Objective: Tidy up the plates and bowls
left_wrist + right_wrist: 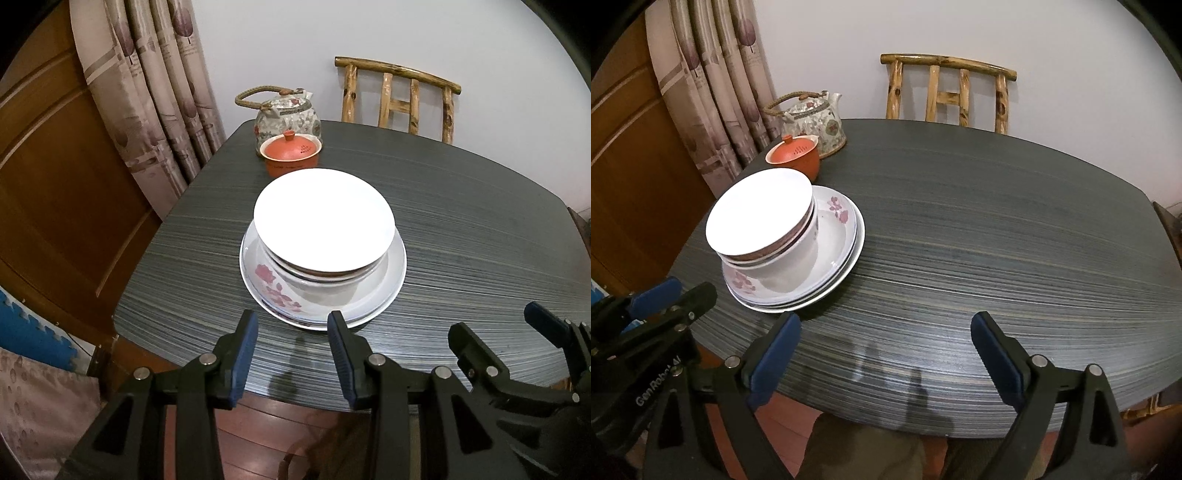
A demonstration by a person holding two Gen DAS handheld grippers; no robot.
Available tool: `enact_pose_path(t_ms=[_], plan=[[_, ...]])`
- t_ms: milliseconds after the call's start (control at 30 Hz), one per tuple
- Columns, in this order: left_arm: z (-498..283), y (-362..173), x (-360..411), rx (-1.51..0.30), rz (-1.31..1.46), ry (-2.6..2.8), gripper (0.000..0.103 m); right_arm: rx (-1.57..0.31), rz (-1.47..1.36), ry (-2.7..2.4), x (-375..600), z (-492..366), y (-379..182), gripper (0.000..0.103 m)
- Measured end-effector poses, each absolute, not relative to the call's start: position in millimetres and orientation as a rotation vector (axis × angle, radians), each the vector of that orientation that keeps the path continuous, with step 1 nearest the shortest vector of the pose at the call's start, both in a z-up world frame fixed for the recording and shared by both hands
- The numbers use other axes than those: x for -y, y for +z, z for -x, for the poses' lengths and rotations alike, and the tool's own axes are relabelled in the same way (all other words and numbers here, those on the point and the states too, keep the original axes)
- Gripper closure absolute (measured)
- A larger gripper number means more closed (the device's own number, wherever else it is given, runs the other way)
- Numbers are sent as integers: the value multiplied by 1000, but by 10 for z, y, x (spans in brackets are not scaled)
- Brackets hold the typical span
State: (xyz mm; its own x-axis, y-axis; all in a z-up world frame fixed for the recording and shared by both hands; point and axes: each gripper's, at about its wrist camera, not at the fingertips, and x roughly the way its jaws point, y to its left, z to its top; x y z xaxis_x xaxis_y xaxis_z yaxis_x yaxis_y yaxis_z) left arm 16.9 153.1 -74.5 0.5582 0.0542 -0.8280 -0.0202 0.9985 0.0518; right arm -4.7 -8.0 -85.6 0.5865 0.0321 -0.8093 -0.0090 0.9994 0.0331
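Observation:
A stack of nested bowls, topped by a plain white bowl [324, 220] [759, 212], stands on a pile of flower-painted plates [273, 291] [834, 243] on the dark striped table [461, 240] [979, 240]. My left gripper [293, 321] hovers just short of the plates' near rim, its blue-padded jaws partly apart with nothing between them. My right gripper [886, 325] is over bare table to the right of the stack, jaws wide and open, holding nothing. Each gripper shows at the edge of the other's view.
An orange lidded cup [290, 153] [794, 157] and a patterned teapot [288, 118] [816, 125] stand behind the stack at the table's far left. A wooden chair [399, 99] [947, 92] is behind the table. Curtains and a wooden door are on the left.

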Motion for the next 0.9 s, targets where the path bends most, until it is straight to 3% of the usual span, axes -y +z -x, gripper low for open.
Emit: enact_pose_path(t_ms=[900], plan=[[-162,-793,-1579,-983,-21,61,63,-970,23,19,8,28,-918,10]])
